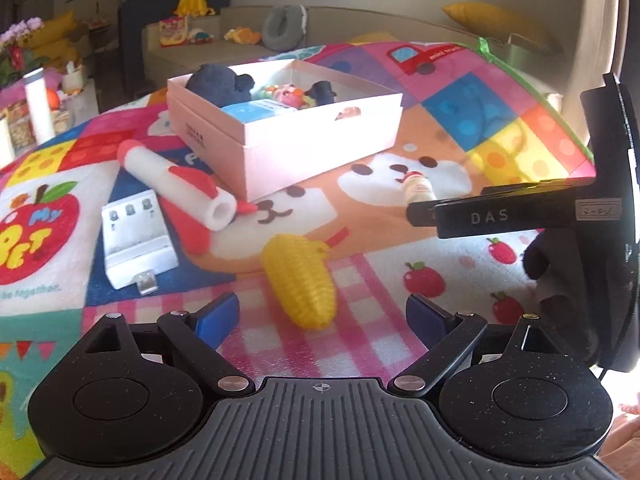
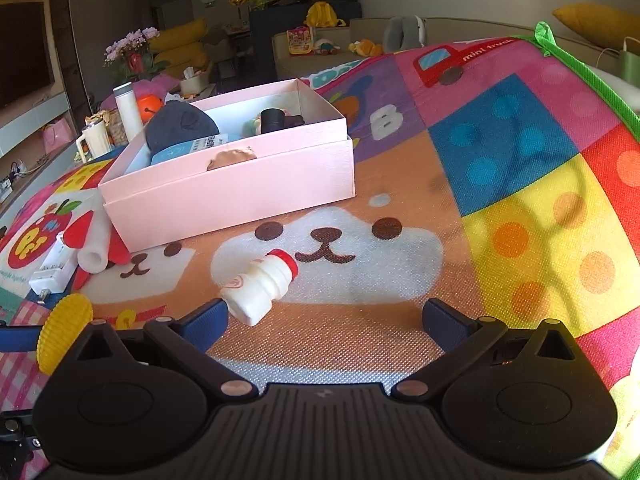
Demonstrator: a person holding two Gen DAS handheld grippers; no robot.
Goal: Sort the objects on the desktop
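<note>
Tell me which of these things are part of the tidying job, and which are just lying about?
Part of the job:
pink box
yellow toy corn
small milk bottle
white foam tube
white charger

Just lying about:
yellow cushion
grey neck pillow
flowers

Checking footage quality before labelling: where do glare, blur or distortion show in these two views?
Left wrist view: sunlight washes out the pink cardboard box's near wall; the yellow ridged toy corn looks slightly soft. Right wrist view: fisheye bends the colourful play mat's green edge; the small white red-capped bottle is sharp.
</note>
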